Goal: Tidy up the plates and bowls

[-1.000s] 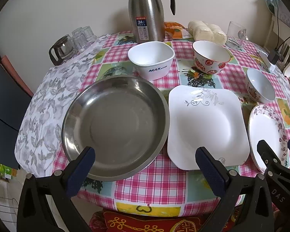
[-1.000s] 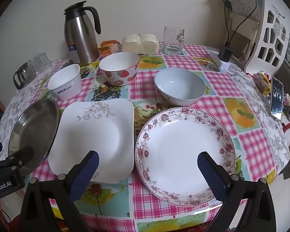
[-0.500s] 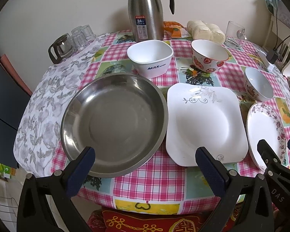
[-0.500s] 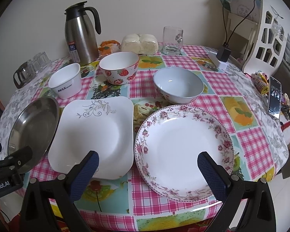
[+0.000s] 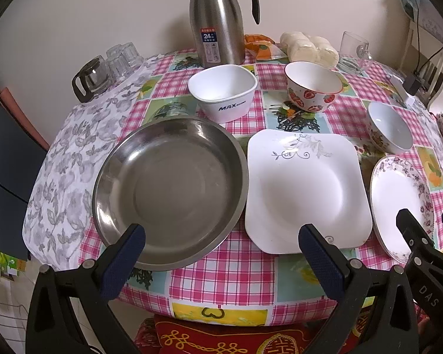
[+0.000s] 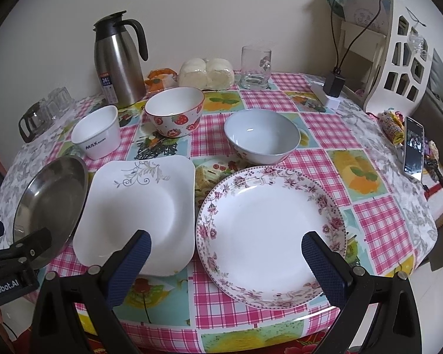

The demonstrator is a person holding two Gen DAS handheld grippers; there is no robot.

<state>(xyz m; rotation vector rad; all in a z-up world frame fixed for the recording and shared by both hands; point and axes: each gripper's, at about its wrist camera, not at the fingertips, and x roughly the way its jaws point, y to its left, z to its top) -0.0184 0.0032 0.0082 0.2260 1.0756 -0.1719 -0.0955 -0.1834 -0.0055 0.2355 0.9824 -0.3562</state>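
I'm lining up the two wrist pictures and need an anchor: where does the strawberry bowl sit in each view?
Left wrist: the strawberry bowl is upper right of centre, behind the square white plate.
Right wrist: the strawberry bowl is upper left of centre, behind the same plate.
Shared landmark: the steel thermos jug stands behind and left of the bowl in both.

The counter wears a pink checked cloth. Along its near edge sit a steel pan, a square white plate and a floral plate. Behind them stand three bowls. At the far edge are a steel jug, a glass mug and upturned glasses.
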